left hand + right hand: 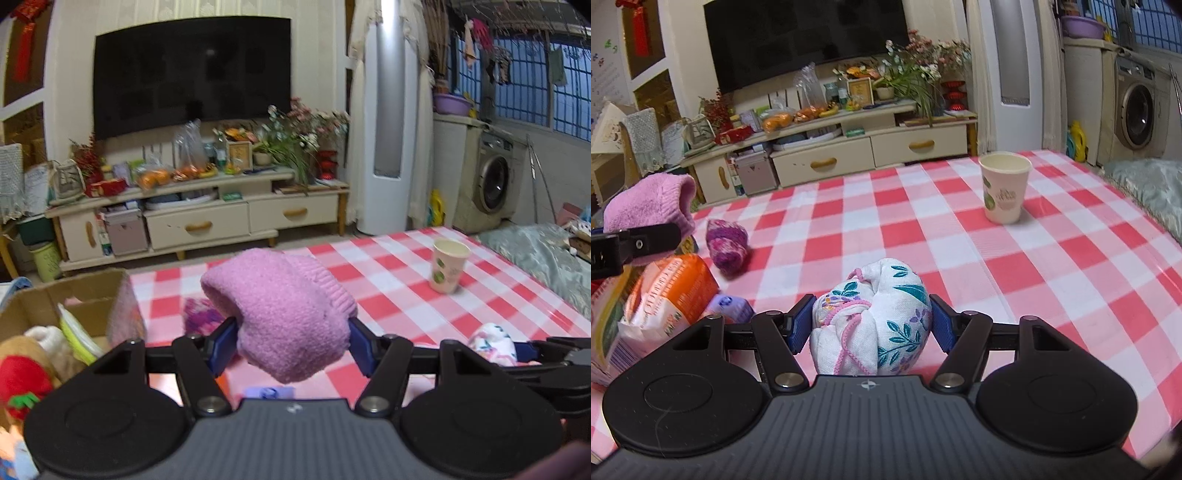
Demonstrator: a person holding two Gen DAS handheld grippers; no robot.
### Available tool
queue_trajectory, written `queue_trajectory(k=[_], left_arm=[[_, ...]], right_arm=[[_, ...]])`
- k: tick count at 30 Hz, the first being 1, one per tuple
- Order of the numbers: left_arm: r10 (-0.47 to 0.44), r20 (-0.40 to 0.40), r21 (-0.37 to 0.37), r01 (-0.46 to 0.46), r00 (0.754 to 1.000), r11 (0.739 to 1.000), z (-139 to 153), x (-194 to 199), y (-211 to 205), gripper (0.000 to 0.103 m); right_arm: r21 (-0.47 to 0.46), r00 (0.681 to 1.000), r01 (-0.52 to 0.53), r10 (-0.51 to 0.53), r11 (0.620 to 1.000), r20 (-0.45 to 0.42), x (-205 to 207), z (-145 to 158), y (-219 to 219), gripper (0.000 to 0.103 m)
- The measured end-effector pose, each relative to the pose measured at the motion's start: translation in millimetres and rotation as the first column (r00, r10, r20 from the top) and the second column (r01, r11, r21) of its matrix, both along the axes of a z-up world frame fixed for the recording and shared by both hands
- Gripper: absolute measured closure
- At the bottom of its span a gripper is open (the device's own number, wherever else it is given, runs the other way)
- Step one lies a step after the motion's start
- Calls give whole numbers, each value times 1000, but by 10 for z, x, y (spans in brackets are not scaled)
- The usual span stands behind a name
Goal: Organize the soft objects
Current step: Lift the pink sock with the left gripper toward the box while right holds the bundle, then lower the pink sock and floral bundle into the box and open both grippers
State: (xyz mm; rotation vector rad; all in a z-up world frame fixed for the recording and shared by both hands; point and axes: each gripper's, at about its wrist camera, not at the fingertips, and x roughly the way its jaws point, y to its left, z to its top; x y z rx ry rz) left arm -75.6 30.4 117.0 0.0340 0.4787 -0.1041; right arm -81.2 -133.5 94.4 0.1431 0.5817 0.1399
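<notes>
Pink knitted hat [284, 314] clamped between left gripper [291, 345] pads above the checked tablecloth [406, 288]; right gripper [870, 325] pads grip floral pouch [875, 325].

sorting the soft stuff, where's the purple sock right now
In the right wrist view the purple sock lies on the checked tablecloth at the left, just beyond the orange packet and below the pink hat held in the left gripper.

Red-white checked table [1052, 266]: paper cup [1004, 188], purple knit roll [727, 243], orange packet [670, 295].
</notes>
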Motion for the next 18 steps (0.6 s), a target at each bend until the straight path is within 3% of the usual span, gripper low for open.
queue_trajectory(k=[18], left_arm=[[203,62,-47,-201,977,979,230,99,765,40]], right_arm=[[7,977,-184,182,983,113,155,514,736,23]])
